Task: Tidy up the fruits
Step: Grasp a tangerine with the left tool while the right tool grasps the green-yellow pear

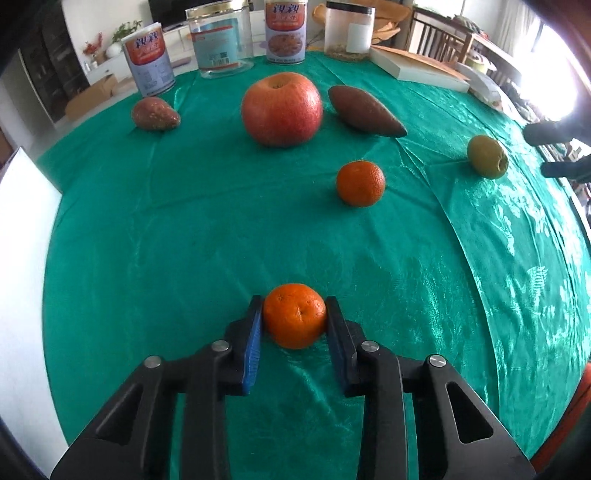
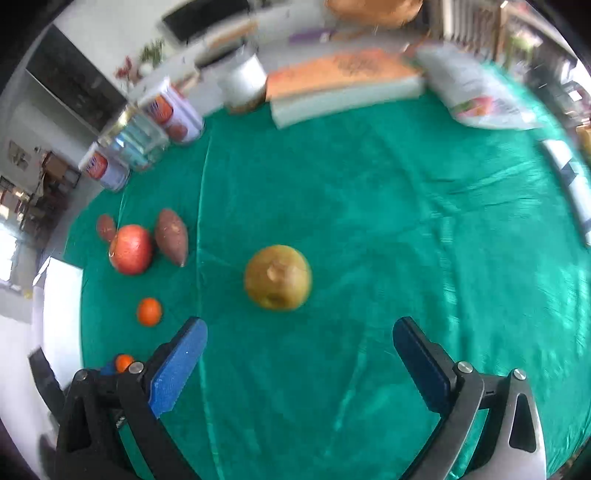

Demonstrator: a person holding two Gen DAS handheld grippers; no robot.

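My left gripper is shut on a small orange mandarin that rests on the green tablecloth; both blue pads press its sides. A second mandarin lies farther off, beyond it a big red apple between two sweet potatoes. A green-brown pear sits at the right. In the right wrist view my right gripper stands open just short of the pear, nothing between its fingers. The held mandarin shows at lower left.
Two printed cans, a clear glass jar and a plastic jar line the far edge. A flat box and a plastic bag lie at the back right. A white board borders the table's left side.
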